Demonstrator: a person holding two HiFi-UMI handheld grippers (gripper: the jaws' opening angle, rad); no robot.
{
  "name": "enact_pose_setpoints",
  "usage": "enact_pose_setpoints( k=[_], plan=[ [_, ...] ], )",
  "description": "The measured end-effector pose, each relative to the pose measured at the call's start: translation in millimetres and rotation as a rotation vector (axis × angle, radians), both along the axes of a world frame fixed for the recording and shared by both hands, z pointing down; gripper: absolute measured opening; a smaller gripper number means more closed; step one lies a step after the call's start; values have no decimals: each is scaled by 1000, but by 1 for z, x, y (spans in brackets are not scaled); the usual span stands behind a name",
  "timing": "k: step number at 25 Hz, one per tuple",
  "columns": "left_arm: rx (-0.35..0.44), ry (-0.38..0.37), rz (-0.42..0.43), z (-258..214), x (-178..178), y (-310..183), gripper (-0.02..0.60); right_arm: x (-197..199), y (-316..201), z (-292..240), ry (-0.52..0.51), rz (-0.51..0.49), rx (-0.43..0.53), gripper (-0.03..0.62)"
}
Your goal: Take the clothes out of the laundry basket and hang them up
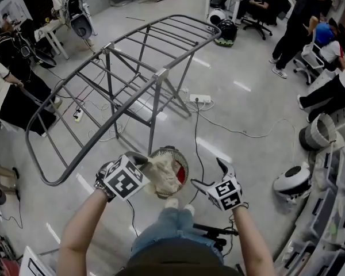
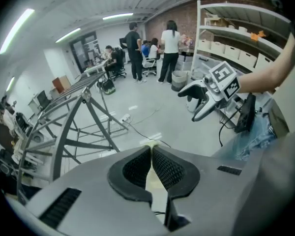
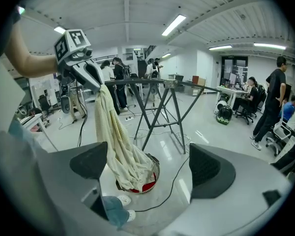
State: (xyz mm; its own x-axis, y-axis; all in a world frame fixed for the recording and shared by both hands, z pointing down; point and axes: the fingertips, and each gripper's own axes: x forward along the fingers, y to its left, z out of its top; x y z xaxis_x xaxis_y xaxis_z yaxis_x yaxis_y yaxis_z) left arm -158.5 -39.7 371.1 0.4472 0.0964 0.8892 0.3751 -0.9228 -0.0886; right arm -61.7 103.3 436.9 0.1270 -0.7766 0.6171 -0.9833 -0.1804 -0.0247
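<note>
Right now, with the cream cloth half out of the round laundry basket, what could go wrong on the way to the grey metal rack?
The left gripper pinches only an edge of the cream cloth, and the right gripper is open: it may slip. The cloth's lower end lies in the round laundry basket on a red item and may drag it out. A black cable runs beside the basket: trip hazard.

**Left tongs** (image 1: 145, 167), at the end of the bare left forearm (image 1: 83, 223), point steeply downward, jaws pressed together on a fold of cream cloth (image 1: 164, 177). **Right tongs** (image 1: 210, 175), on the bare right forearm (image 1: 250, 243), point less steeply down, jaws wide apart with nothing between the pads. Both arms reach forward from the torso, tongs apart, marker cubes turned upward.
</note>
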Motion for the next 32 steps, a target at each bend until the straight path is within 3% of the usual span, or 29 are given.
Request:
enact_pose_setpoints(
  k=[5,9,16,21,23,32],
  plan=[
    [50,2,268,-44,1,16,12,-11,-10,0,-16,-73,0,522],
    [146,11,395,-76,6,11,12,-13,-27,-8,-8,-106,32,520],
    [287,72,502,-142,22,12,12,-16,-43,19,-29,-196,-3,455],
    [374,130,576,-203,30,23,12,-5,-64,33,-33,-186,-31,256],
    [403,141,580,-219,32,27,12,0,-68,41,-40,-178,-55,218],
    [466,165,616,-254,27,35,13,-9,-97,49,13,-271,-72,202]
  ],
)
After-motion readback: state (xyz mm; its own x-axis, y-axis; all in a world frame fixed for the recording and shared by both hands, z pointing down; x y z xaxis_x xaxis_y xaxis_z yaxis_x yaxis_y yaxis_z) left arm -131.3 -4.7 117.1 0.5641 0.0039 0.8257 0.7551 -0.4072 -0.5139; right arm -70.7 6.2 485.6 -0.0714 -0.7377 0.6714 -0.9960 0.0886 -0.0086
